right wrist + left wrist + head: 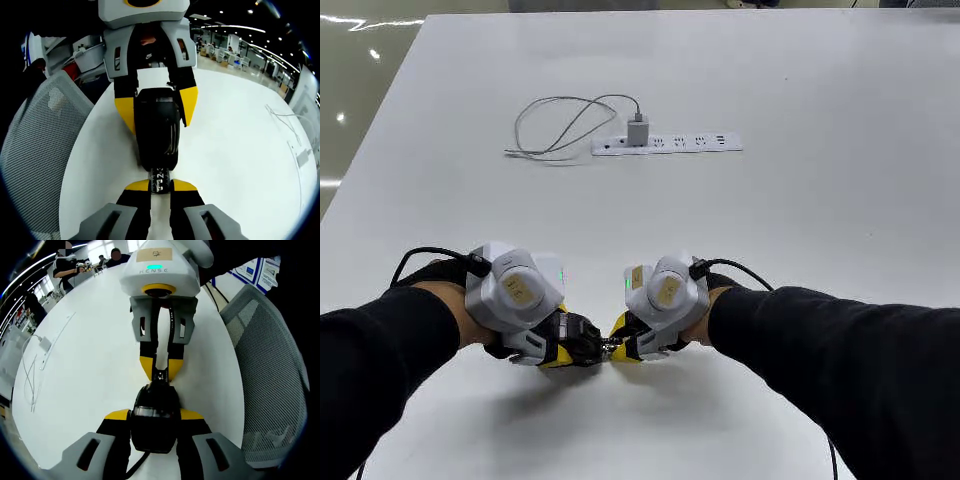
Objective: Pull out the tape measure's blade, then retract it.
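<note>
Tape measure, a black boxy plastic case (154,432), sits low over the white tabletop (770,110) right in front of me, between my two tools. My left gripper (155,415) has its yellow-tipped jaws clamped on the case's two flat sides, which I judge gives a firm anchor against the spring. My right gripper (160,186) faces it nose to nose, jaws pinched on the tip of the pale numbered steel blade (159,176), just where it leaves the case mouth. Barely any blade is out, so I take the pull as only beginning. Holding both tools in line should let the blade run straight instead of kinking. The white power strip (666,143) and its grey cable (560,125) lie well apart from the grippers.
</note>
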Motion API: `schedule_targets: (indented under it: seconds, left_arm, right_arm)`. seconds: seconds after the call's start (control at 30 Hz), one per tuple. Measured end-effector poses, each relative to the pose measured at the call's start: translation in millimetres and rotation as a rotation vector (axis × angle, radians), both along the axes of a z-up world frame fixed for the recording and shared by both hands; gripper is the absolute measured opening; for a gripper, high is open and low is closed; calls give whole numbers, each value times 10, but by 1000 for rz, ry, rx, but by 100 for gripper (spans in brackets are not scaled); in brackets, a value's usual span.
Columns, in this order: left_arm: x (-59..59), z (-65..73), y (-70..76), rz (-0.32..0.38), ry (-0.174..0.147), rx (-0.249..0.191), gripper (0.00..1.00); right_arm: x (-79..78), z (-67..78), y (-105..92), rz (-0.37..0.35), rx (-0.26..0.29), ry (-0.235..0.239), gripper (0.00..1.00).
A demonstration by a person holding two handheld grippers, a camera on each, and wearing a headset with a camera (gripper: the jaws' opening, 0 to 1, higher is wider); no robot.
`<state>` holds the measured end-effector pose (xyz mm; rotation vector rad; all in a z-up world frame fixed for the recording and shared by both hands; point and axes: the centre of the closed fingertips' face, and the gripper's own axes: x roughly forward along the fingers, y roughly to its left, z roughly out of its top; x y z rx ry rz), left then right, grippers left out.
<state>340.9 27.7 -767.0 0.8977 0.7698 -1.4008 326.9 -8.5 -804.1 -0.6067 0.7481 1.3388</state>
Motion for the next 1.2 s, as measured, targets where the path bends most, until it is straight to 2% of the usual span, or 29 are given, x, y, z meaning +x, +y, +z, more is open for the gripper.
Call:
schedule_targets:
  seconds: [1.2]
  left_arm:
    - [7, 0, -11, 12, -1, -10, 30]
  right_arm:
    - [-17, -9, -210, -28, -10, 4, 10]
